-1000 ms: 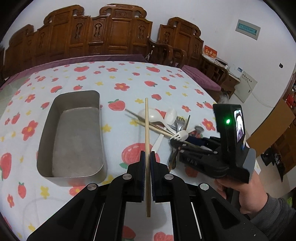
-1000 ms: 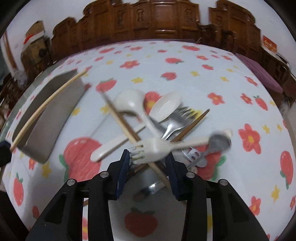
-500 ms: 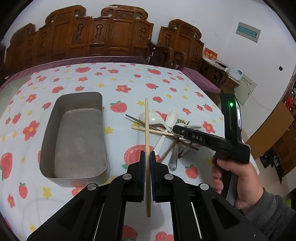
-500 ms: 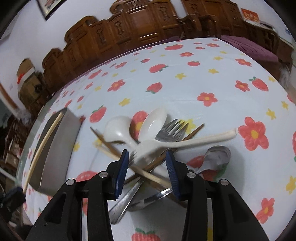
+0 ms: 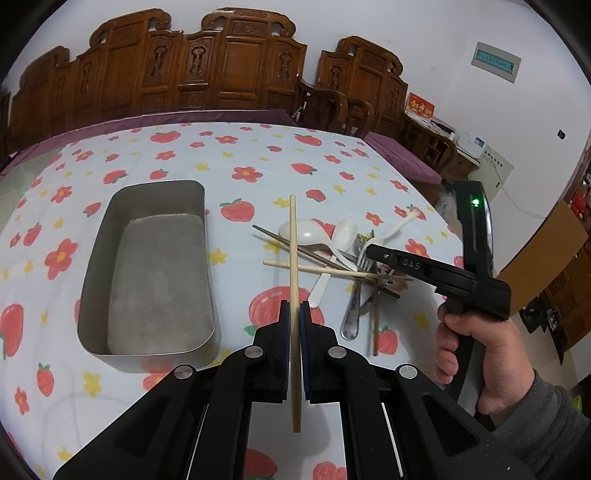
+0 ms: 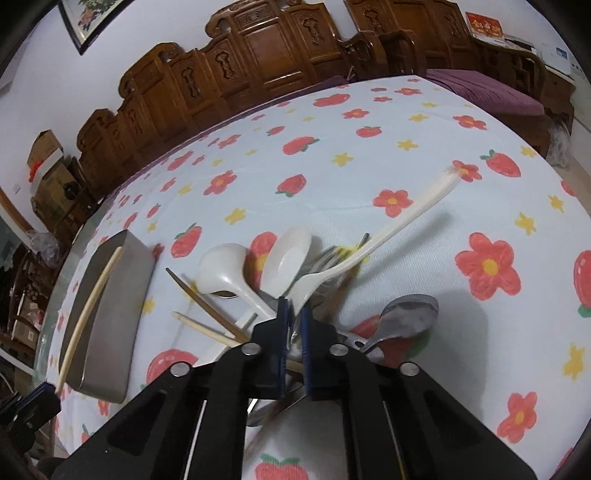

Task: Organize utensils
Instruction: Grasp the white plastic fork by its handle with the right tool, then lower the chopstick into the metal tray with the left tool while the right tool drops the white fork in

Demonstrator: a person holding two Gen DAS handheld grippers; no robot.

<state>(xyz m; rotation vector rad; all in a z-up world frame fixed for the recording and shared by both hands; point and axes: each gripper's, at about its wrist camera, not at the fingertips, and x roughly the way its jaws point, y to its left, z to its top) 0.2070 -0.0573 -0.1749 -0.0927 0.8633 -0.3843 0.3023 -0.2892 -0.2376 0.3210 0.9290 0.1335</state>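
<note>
Our left claw clamps a pale chopstick pointing to twelve o'clock, with the steel tray at its ten o'clock on the counter. Our right claw is pinched on the white plastic fork, handle raised toward one o'clock. Around it lie white spoons, metal forks, a steel spoon and crossed chopsticks, tangled beneath the fork.

Carved dark wooden chairs along a white wall, framed picture, cardboard boxes.
</note>
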